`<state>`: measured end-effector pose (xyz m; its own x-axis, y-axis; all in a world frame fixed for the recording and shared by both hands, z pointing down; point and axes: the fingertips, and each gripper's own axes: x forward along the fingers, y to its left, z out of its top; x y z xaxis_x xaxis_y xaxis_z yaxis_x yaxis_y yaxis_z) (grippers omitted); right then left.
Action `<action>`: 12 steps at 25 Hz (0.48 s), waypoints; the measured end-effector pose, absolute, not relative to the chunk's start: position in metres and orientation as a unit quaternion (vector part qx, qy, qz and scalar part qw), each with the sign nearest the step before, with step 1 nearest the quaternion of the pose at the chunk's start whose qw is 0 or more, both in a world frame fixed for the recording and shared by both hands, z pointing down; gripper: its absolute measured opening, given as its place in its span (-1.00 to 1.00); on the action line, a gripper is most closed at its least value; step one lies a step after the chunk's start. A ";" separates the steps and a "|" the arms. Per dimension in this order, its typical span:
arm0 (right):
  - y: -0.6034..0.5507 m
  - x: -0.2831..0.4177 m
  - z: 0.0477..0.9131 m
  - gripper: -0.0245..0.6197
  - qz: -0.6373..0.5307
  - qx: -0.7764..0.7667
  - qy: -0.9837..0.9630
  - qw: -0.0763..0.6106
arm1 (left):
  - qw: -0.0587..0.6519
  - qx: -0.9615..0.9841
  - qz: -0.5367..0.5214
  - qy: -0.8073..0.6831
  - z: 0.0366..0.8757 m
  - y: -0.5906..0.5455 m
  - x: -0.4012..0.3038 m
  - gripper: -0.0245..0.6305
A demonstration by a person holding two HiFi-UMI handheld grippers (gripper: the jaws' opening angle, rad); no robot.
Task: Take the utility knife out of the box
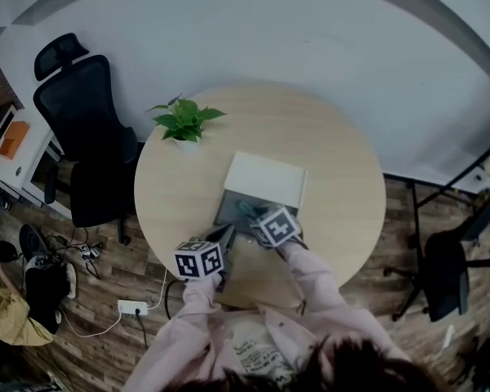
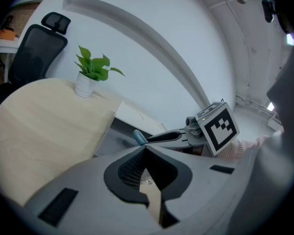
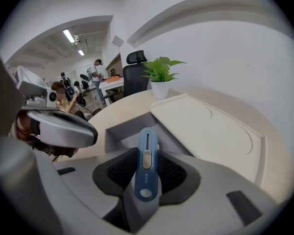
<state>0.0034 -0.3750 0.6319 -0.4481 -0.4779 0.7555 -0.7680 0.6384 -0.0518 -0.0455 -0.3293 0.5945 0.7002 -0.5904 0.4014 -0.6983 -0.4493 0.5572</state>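
The blue utility knife [image 3: 146, 170] stands between the pads of my right gripper [image 3: 146, 180], which is shut on it, blade end pointing away over the open grey box [image 3: 130, 131]. In the head view, the right gripper [image 1: 249, 217] holds the knife [image 1: 247, 211] just above the box [image 1: 229, 202]. The box's white lid [image 1: 265, 178] lies behind it. My left gripper [image 1: 226, 233] rests at the box's near left corner. Its jaws [image 2: 145, 153] meet at the tips, with nothing seen between them. The left gripper view shows the knife's tip [image 2: 138, 137] poking out of the right gripper [image 2: 146, 140].
The round wooden table [image 1: 335, 170] carries a potted plant [image 1: 184, 121] at its far left. A black office chair [image 1: 90, 129] stands left of the table, a second chair [image 1: 445, 272] on the right. A power strip [image 1: 133, 307] and cables lie on the floor.
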 end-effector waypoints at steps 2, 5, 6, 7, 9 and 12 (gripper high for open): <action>-0.377 0.009 0.629 -0.52 0.194 0.387 -0.829 0.356 | 0.361 0.849 0.076 -0.379 0.594 -0.329 -0.044 -0.91; -0.373 0.007 0.620 -0.53 0.201 0.385 -0.841 0.324 | 0.360 0.850 0.074 -0.377 0.593 -0.328 -0.043 -0.91; -0.371 0.007 0.618 -0.53 0.203 0.384 -0.844 0.314 | 0.360 0.850 0.073 -0.377 0.592 -0.327 -0.043 -0.91; -0.369 0.008 0.617 -0.53 0.204 0.385 -0.846 0.307 | 0.361 0.850 0.071 -0.377 0.592 -0.327 -0.042 -0.91; -0.365 0.011 0.614 -0.53 0.209 0.389 -0.849 0.291 | 0.361 0.849 0.070 -0.379 0.592 -0.326 -0.041 -0.91; -0.359 0.013 0.609 -0.53 0.221 0.391 -0.855 0.259 | 0.357 0.850 0.070 -0.380 0.591 -0.325 -0.042 -0.91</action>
